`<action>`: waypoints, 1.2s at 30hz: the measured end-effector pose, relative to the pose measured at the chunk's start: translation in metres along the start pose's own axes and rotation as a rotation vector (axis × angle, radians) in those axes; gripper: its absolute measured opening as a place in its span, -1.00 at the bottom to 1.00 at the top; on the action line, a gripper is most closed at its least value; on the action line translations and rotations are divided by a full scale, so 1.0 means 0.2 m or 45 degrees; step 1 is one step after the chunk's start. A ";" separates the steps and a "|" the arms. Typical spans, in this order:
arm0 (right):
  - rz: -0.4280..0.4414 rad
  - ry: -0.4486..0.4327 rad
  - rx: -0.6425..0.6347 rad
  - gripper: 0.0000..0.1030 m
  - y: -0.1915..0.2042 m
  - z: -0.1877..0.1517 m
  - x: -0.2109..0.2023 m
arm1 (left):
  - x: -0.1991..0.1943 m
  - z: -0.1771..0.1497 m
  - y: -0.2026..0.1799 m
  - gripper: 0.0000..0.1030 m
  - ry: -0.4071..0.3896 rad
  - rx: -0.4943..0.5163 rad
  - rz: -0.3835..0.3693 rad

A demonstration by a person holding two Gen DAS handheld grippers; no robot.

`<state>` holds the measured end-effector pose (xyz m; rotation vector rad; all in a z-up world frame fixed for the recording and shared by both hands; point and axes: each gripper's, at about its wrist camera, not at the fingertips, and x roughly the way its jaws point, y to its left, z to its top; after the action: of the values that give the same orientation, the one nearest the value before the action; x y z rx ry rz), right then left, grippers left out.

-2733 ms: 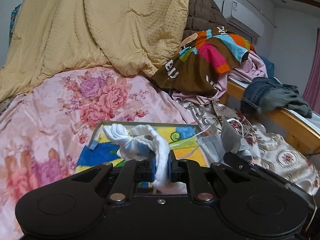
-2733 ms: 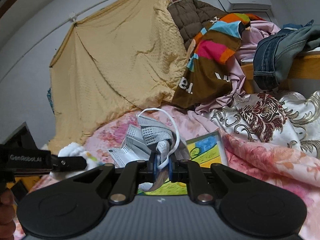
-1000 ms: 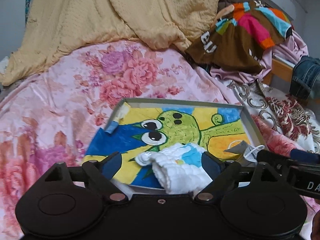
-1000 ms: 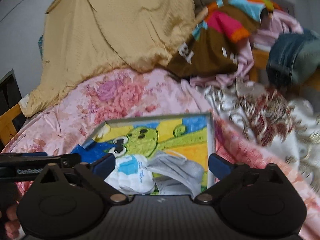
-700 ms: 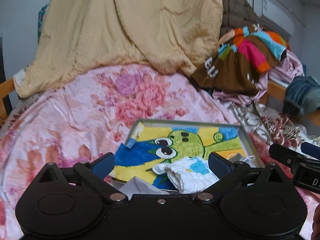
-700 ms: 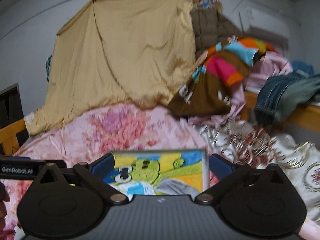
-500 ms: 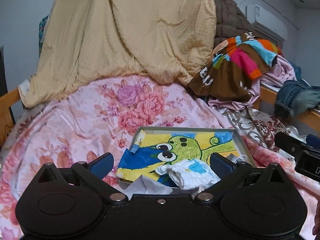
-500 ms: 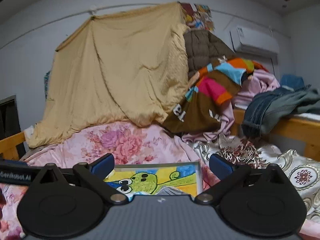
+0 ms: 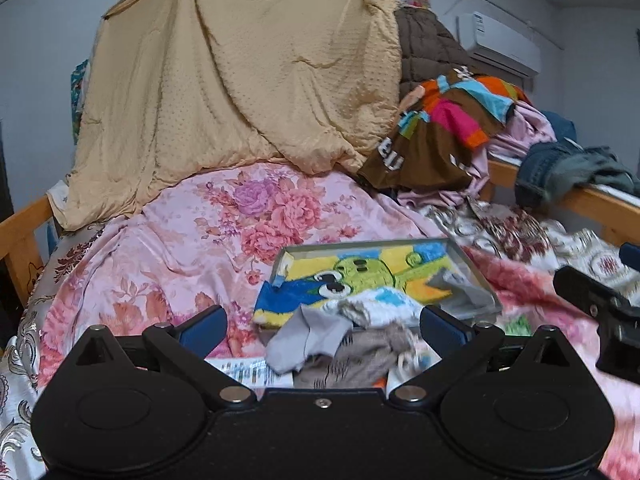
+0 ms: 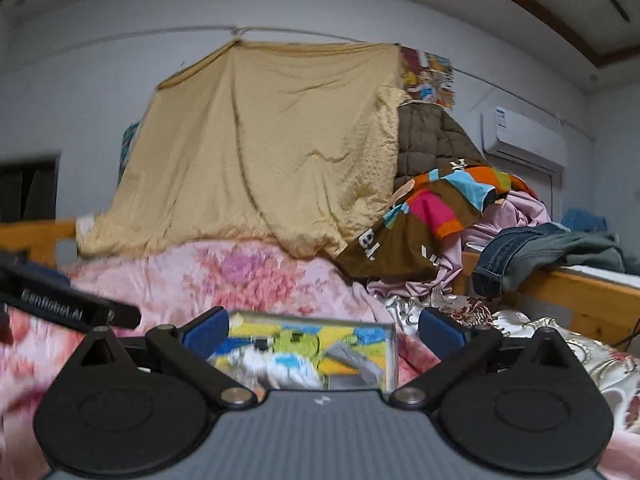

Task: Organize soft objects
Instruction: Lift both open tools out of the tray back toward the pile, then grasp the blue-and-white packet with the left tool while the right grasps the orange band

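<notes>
1. The left gripper has its fingers spread wide, holding nothing; it hangs over loose grey and brown cloths lying on the bed just short of the tray.
2. The right gripper is likewise wide and empty, set low in front of the tray.
3. A white-and-blue cloth and a grey mask lie in the tray, gathered there so the soft things sit together.
4. The loose cloths likely go in next.
</notes>
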<state>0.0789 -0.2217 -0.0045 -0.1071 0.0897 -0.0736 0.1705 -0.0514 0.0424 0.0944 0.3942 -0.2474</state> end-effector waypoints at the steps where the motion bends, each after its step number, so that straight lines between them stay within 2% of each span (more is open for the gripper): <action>1: 0.001 0.008 -0.007 0.99 0.02 -0.01 -0.02 | -0.01 -0.03 0.01 0.98 0.003 0.013 -0.006; 8: 0.010 0.103 -0.008 0.99 0.11 -0.08 -0.10 | -0.07 -0.19 0.06 0.98 0.041 0.089 -0.036; 13: -0.030 0.193 -0.011 0.99 0.10 -0.14 -0.06 | -0.08 -0.28 0.03 0.98 0.043 0.263 -0.032; 18: -0.007 0.284 0.044 0.99 0.07 -0.18 0.00 | -0.09 -0.35 -0.02 0.98 0.039 0.405 -0.021; 23: 0.032 0.339 0.062 0.99 0.07 -0.20 0.03 | -0.06 -0.39 -0.02 0.98 0.063 0.419 -0.031; 29: 0.080 0.462 0.125 0.99 0.06 -0.24 0.10 | 0.00 -0.43 0.04 0.98 0.105 0.402 -0.022; 36: 0.108 0.508 0.101 0.99 0.09 -0.26 0.14 | 0.07 -0.50 0.10 0.98 0.174 0.381 -0.022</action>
<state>0.1028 -0.2105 -0.0607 -0.0083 0.4893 -0.0127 0.1520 -0.0206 -0.0546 0.4040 0.4922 -0.3167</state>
